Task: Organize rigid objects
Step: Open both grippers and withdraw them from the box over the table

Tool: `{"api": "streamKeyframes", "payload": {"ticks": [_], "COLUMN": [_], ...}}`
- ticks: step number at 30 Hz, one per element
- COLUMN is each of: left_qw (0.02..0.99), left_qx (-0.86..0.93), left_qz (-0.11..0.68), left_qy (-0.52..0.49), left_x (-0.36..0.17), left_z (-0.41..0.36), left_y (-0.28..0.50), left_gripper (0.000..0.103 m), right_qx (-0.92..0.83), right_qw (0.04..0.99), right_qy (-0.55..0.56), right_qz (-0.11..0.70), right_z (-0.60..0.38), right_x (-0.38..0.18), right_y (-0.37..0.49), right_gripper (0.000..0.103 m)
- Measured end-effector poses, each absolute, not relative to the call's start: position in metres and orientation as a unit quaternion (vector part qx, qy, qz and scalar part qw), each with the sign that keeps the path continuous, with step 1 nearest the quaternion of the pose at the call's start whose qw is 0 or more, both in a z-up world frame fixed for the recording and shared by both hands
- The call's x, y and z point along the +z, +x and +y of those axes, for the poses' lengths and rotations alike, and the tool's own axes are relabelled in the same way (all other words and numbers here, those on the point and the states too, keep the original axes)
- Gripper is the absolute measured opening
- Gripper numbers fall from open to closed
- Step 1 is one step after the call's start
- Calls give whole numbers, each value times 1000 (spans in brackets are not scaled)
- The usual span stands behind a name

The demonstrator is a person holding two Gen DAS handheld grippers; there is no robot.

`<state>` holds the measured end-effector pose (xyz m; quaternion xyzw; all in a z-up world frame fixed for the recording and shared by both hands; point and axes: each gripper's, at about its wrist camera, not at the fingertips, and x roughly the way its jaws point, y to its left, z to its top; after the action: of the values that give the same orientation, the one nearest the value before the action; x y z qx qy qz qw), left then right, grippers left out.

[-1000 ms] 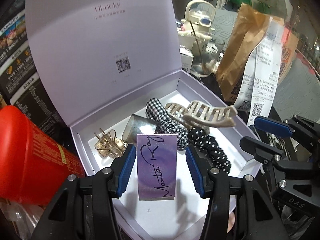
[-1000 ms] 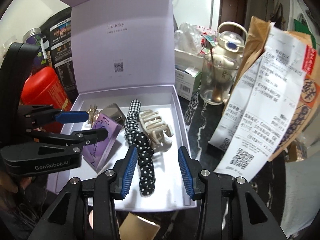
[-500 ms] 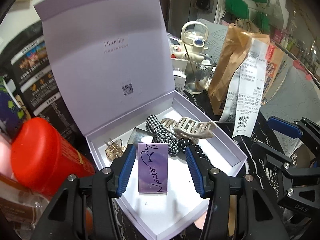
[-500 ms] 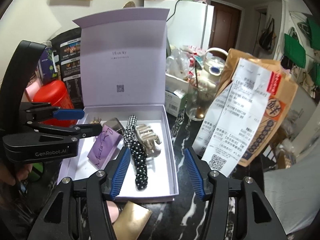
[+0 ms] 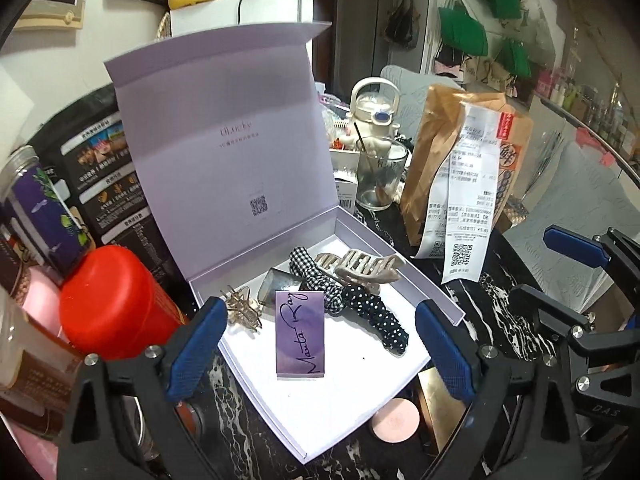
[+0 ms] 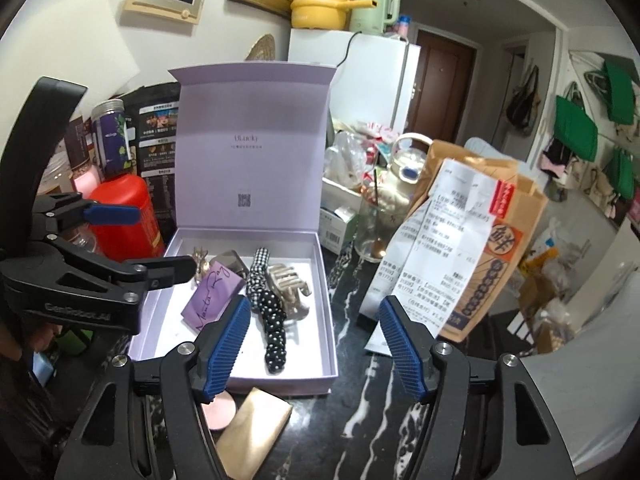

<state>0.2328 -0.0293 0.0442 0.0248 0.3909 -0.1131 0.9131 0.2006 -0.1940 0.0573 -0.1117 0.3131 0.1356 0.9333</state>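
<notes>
An open lilac box (image 5: 436, 300) (image 6: 328, 320) stands on the dark marble table with its lid upright. Inside lie a purple "Manta Ray" card box (image 5: 300, 334) (image 6: 212, 294), a beige claw clip (image 5: 364, 270) (image 6: 288, 284), a gold claw clip (image 5: 242, 308), a metal clip (image 5: 280, 284), and checked and dotted scrunchies (image 5: 376, 312) (image 6: 274, 320). My left gripper (image 5: 316, 352) is open and empty, held back above the box's near side. My right gripper (image 6: 314, 344) is open and empty in front of the box. A round pink compact (image 5: 396, 418) (image 6: 220, 408) and a gold card (image 6: 256, 424) lie outside the box.
A red canister (image 5: 108, 300) (image 6: 124, 216) and jars stand left of the box. A glass with a spoon (image 5: 380, 178), a white kettle (image 5: 374, 112) and a brown paper bag with receipts (image 5: 460, 168) (image 6: 472, 240) stand to the right.
Both grippers have pulled back and up from the box. My left gripper has opened wide and let go of the purple card box, which now lies flat in the box.
</notes>
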Motion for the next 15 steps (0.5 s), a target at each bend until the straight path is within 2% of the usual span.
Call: {"api": "streamKeyframes", "payload": {"ticks": [5,15], "left_qw": [916,925], "left_qx": [-110,-114], "left_qz": [385,360], "left_qy": [29,39], "left_x": [52,71], "left_z": [-29,-32], "left_y": [220,190], "left_gripper": [96,96], "right_qx": [129,127], "right_qw": [938,948], "right_qy": [-112,-108], "right_qz": [302,273], "right_z": [-197,-201], "right_x": [63,78], "right_y": [186,155], "right_gripper": [68,77]}}
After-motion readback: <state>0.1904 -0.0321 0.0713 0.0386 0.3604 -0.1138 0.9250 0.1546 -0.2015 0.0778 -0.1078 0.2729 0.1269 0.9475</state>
